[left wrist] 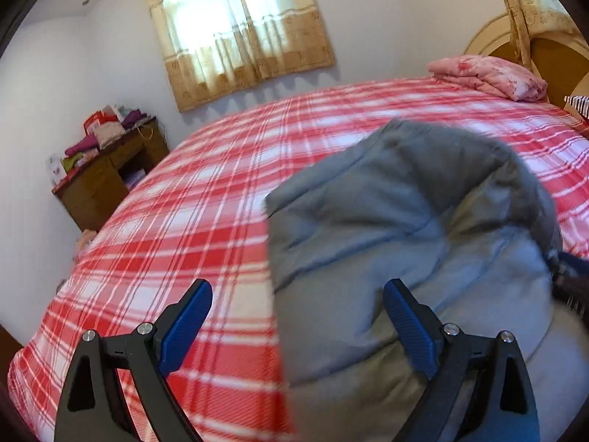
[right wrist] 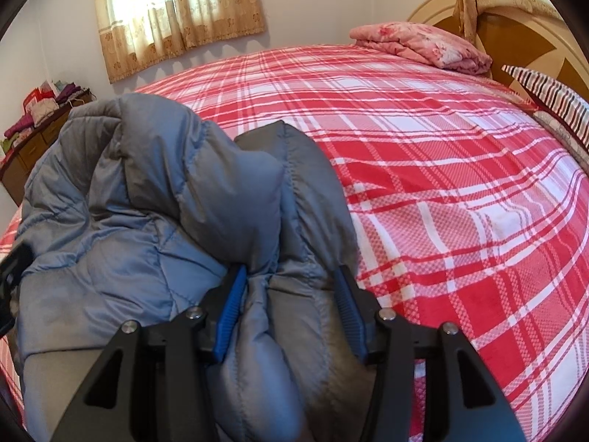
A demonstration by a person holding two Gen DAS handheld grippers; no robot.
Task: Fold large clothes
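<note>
A grey-blue padded jacket (right wrist: pixel 154 199) lies heaped on a bed spread with a red and white plaid cover (right wrist: pixel 441 184), bunched toward the near edge with its quilted panels folded over one another.

In the right wrist view, a thick roll of the jacket's fabric runs between the two blue pads of the right gripper (right wrist: pixel 291 305). The jaws stand partly apart, and both pads (right wrist: pixel 232 309) press against the sides of that roll, so the gripper pinches the jacket.

In the left wrist view, the left gripper (left wrist: pixel 298 316) has its jaws spread wide with nothing between them. Its left pad (left wrist: pixel 187 328) is over the plaid cover, its right pad over the jacket's edge; whether that pad touches the cloth cannot be told. The picture is blurred. A dark part of the other tool shows at the right edge.

Farther out, a folded pink blanket (right wrist: pixel 419 46) rests at the head of the bed beside a wooden headboard (right wrist: pixel 515 33), with a striped pillow (right wrist: pixel 552 99) near it. A beige curtain (left wrist: pixel 239 33) covers the window on the far wall, and a wooden desk (left wrist: pixel 106 176) stacked with folded cloths stands beside the bed.
</note>
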